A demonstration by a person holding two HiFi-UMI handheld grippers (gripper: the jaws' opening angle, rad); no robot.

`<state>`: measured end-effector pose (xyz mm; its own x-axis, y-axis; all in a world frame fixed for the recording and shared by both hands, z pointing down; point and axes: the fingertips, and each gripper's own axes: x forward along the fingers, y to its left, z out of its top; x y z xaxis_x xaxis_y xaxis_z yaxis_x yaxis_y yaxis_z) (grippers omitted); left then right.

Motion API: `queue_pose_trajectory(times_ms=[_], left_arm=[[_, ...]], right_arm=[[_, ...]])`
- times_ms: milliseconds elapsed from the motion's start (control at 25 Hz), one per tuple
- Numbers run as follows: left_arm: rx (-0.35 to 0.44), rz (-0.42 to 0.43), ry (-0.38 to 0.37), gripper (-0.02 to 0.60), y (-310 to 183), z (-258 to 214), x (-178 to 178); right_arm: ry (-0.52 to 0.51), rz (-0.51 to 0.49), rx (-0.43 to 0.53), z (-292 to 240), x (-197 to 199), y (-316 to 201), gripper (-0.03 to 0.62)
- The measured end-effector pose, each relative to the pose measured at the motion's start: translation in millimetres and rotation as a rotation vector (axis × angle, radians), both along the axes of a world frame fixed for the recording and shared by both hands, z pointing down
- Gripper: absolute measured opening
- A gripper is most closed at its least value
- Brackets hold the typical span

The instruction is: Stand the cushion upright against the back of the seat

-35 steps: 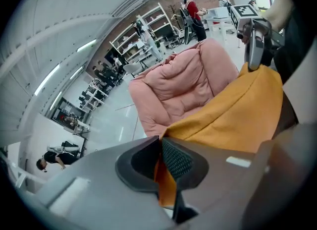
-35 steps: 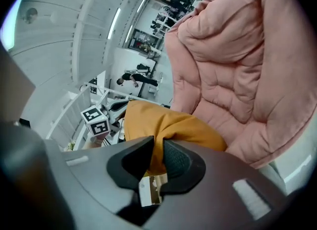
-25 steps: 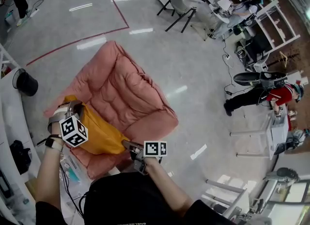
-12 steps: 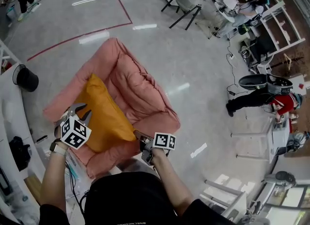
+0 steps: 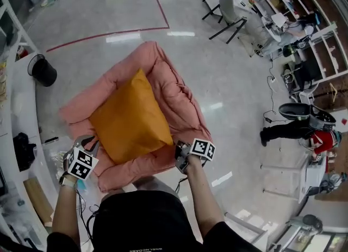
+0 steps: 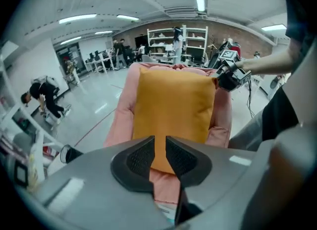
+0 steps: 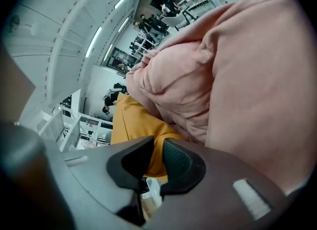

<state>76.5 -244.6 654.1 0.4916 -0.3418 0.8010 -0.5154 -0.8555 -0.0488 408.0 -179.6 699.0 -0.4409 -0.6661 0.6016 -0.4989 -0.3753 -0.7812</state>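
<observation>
An orange cushion (image 5: 130, 118) lies sloped in the pink padded seat (image 5: 163, 66), its far edge toward the seat's back. My right gripper (image 5: 178, 149) is at the cushion's near right corner and is shut on that corner; orange fabric (image 7: 131, 125) sits between its pads. In the left gripper view the right gripper (image 6: 229, 75) pinches the cushion (image 6: 173, 105) at its upper right. My left gripper (image 5: 89, 142) hovers off the seat's front left edge, apart from the cushion. Its jaws have just been closing and stand slightly apart with nothing between them.
A black bin (image 5: 43, 70) stands on the floor left of the seat. A white counter (image 5: 16, 115) runs along the left edge. Red tape (image 5: 109, 32) crosses the floor behind. Chairs and desks (image 5: 228, 9) sit far right, and a person (image 5: 296, 128) bends over there.
The cushion has swung from the seat's left side into its middle. My left gripper has let go and drawn back toward the front left edge. My right gripper kept its hold.
</observation>
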Motion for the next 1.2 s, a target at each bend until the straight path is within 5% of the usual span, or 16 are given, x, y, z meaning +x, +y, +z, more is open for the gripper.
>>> queue_pose_trajectory(times_ms=[360, 640, 1200], left_arm=[[-0.168, -0.292, 0.120, 0.081, 54.4, 17.8, -76.0], [-0.123, -0.325, 0.150, 0.081, 66.7, 4.2, -89.3], [-0.085, -0.299, 0.166, 0.081, 68.8, -11.3, -68.0]], right_arm=[[0.071, 0.066, 0.068, -27.0, 57.6, -31.2, 0.055], [0.121, 0.010, 0.116, -42.2, 57.7, -47.9, 0.054], [0.069, 0.123, 0.100, -9.2, 80.7, -37.3, 0.057]])
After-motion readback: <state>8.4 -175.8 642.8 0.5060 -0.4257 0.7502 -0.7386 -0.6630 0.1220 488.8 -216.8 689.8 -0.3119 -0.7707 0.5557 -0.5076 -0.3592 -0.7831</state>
